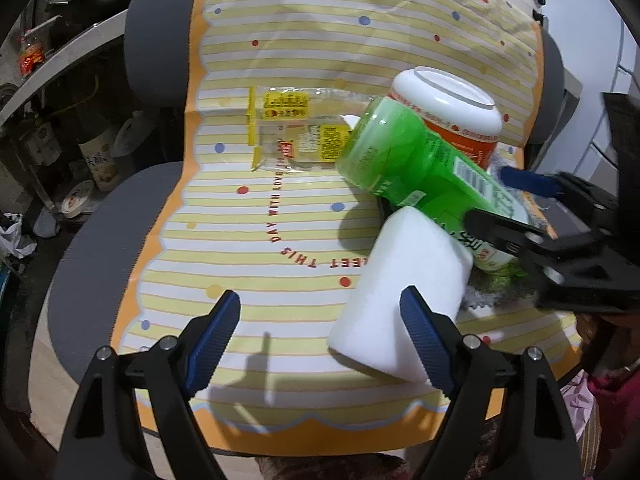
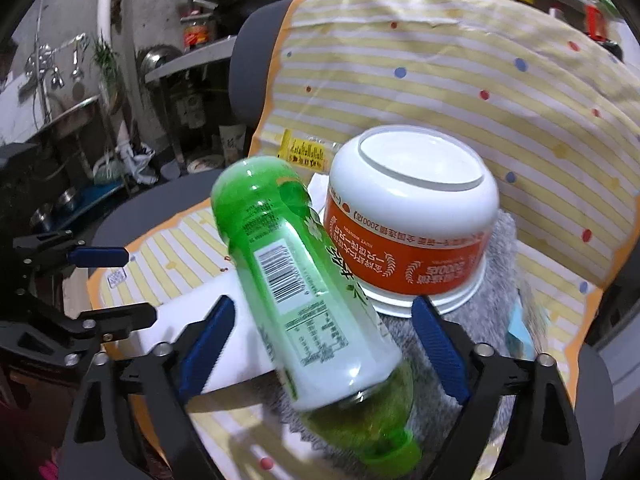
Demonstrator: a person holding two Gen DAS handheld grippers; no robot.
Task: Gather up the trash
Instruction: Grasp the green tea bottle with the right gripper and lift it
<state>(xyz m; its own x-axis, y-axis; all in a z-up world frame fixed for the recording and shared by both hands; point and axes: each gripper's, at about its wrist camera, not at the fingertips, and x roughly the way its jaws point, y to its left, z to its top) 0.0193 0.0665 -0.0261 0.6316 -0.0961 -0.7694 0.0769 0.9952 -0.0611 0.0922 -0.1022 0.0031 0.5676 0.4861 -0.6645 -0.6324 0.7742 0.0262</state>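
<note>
Lying between the right gripper's (image 2: 322, 344) spread, untouching fingers, the bottle (image 2: 296, 280) points cap-first toward it. Left gripper (image 1: 320, 336) gapes empty beside the white block (image 1: 404, 292).

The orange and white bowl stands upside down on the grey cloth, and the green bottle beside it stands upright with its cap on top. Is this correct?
Not quite. The bowl is upside down on the grey cloth, but the green bottle is not upright: it is tilted steeply between the fingers of the open right claw, cap end toward the camera. The right wrist view shows this.
</note>
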